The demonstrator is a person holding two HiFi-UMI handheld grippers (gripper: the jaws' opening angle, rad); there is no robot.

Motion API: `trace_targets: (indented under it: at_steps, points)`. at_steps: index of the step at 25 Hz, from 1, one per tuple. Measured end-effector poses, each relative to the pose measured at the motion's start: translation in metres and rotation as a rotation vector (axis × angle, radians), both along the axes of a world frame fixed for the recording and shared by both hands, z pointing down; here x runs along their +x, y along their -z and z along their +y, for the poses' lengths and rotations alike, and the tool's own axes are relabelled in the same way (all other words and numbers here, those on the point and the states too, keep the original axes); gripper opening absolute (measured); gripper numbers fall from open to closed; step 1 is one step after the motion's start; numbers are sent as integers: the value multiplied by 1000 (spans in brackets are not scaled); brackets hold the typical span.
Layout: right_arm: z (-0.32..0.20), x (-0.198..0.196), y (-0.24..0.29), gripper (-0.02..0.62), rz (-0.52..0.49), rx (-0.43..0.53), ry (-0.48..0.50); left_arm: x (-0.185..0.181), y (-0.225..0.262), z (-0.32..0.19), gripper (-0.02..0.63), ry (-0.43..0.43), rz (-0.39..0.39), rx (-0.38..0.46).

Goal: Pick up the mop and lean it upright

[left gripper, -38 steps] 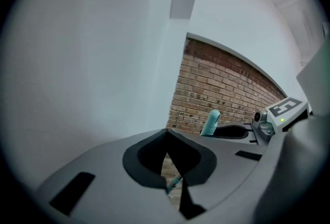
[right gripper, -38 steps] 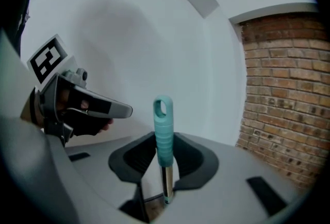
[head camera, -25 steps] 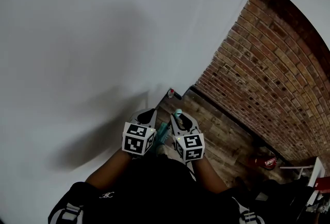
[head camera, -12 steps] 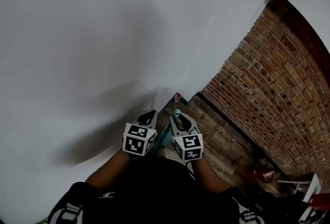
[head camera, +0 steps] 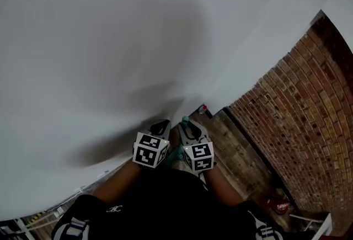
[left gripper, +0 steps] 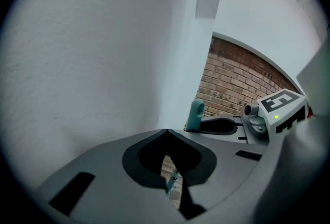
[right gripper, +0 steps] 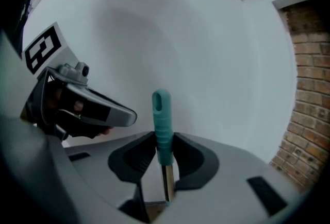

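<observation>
Close to the white wall (head camera: 110, 40), holding the mop (right gripper: 161, 115) upright by its teal grip, pinching it between the jaws of the right gripper (right gripper: 164, 158) just below the hang-hole end. Clamping that high up, probably for steering the top toward the wall and keeping the long shaft from swinging. Carrying the left gripper (left gripper: 165, 138) just beside, jaws closed tip to tip on nothing, seemingly standing by as a steadier. Not yet resting the handle against the wall. Likely needing a gentle tilt onto it before letting go.
</observation>
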State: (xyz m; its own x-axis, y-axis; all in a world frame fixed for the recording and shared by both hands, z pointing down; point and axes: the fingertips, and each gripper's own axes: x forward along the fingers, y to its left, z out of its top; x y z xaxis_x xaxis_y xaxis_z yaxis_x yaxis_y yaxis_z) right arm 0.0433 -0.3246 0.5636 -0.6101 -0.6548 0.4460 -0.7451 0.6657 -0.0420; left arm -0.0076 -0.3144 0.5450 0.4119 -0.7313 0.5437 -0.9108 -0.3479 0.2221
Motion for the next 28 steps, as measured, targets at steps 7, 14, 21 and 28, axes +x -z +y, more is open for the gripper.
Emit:
trace_targets:
  at_steps: [7,14,21,28]
  points:
    - [-12,-44,-12,115,23,4,104,-26,-4,-1,-8,61,-14,-10]
    - [-16,-75,-18,114,45,19,144,-30,2,4,-8,50,-22,5]
    - [-20,-78,-26,115,50,4,142,-32,2,4,-8,6,-12,39]
    - [-26,-87,-39,131,97,-167,164,-31,3,4,-8,-19,-8,47]
